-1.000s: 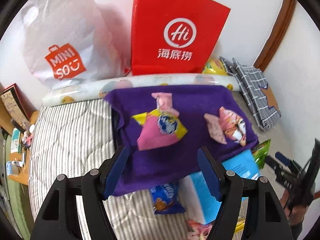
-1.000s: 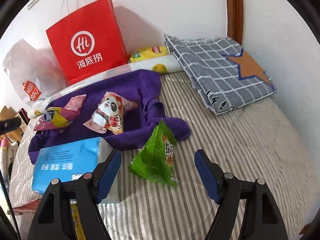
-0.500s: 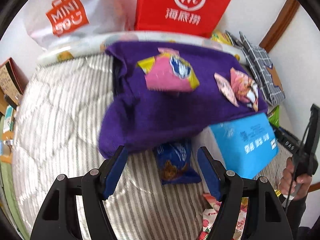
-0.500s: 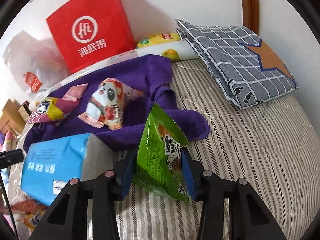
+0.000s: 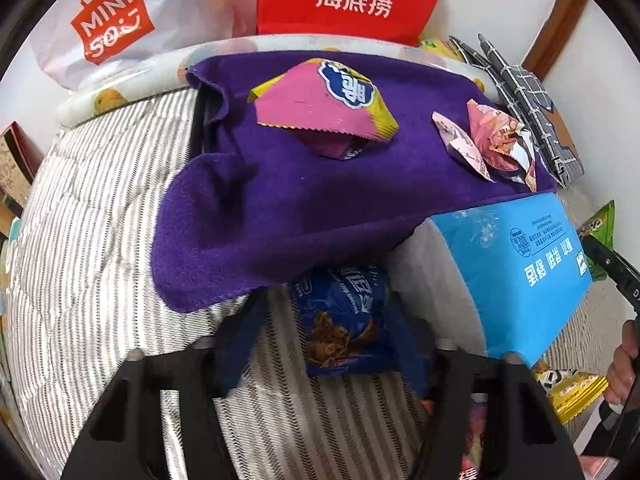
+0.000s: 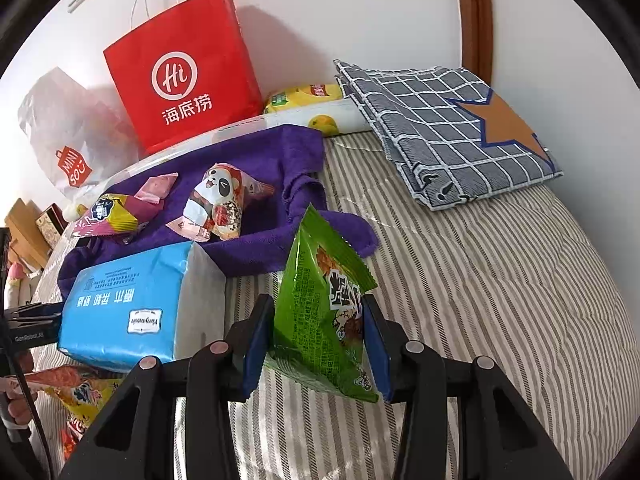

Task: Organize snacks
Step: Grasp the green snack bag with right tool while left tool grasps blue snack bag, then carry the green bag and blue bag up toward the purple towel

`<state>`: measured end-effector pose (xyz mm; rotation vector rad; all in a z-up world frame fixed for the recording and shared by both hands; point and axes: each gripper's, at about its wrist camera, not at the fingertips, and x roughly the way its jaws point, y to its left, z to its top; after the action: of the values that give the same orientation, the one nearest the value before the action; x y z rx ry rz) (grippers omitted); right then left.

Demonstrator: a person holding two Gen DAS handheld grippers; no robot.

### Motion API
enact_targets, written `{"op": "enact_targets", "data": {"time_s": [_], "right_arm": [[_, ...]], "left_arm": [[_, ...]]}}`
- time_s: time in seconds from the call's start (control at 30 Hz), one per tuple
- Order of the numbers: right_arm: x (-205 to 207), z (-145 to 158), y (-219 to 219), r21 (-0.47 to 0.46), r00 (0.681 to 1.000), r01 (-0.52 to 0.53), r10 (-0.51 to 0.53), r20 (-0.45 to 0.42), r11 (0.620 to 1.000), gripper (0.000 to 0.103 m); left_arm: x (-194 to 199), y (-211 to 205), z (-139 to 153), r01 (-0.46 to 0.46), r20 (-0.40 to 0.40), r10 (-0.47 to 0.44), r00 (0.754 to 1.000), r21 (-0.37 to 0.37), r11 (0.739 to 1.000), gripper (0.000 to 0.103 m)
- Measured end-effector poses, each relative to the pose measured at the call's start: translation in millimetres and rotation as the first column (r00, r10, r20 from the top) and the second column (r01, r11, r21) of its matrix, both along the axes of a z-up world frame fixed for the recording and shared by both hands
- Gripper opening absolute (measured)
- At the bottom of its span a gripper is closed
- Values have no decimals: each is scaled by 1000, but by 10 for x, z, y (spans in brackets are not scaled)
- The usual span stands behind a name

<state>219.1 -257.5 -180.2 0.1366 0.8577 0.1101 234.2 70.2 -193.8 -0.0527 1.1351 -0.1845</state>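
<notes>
My right gripper (image 6: pixel 316 340) is shut on a green snack bag (image 6: pixel 324 312) and holds it just above the striped bed. My left gripper (image 5: pixel 328 344) is open, its fingers on either side of a blue cookie bag (image 5: pixel 340 320) that lies partly under the purple towel (image 5: pixel 280 200). On the towel lie a pink and yellow snack bag (image 5: pixel 324 108) and a pink panda snack bag (image 5: pixel 496 144). Both also show in the right wrist view: the pink and yellow bag (image 6: pixel 112 216) and the panda bag (image 6: pixel 220 204).
A blue tissue pack (image 5: pixel 516 268) lies right of the cookie bag. More snack bags (image 6: pixel 76 392) lie at the bed's near edge. A red paper bag (image 6: pixel 184 72), a white Miniso bag (image 5: pixel 108 28) and a folded checked cloth (image 6: pixel 444 132) stand along the wall.
My right gripper closed on the green snack bag and lifted it. My left gripper moved down and forward from above the towel until its fingers straddled the blue cookie bag.
</notes>
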Motion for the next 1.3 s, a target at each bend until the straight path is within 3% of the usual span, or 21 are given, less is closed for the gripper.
{"op": "enact_targets", "data": {"time_s": [0.13,0.23,0.4,0.47,0.5,0.53,0.67,0.9,1.3], "right_arm": [[-41,12,1,5,1000,3,-3,3,1000,42],[-61,21,15,7,1000,0,0,6,1000,42],[-96,39,61,5,1000,-13,13,5,1000,42],[-116,41,61,6,1000,-15,15,5,1000,42],[-124,40,60,6,1000,-14,14,4,1000,42],[-132,37,56,7,1000,-14,14,3,1000,42],[-189,46,46,11,1000,-14,14,3,1000,42],[-253,32,36,29,1000,3,-3,0,1000,42],[-394,72,-50,43,997,76,-77,15,996,42]], "left_arm": [[-36,69,17,12,1,-12,1000,-2,1000,53],[-48,69,7,11,12,-11,1000,1,1000,59],[-96,-121,-43,49,62,-57,996,124,991,63],[-122,-118,-48,45,84,-55,995,120,992,58],[-144,-113,-40,45,93,-56,994,122,992,46],[-163,-118,-27,48,95,-60,994,124,991,42],[-289,-108,-21,44,121,-63,991,156,987,42],[-393,-59,-50,-29,202,6,979,111,993,44],[-371,-83,-50,-31,196,12,981,92,995,46]]}}
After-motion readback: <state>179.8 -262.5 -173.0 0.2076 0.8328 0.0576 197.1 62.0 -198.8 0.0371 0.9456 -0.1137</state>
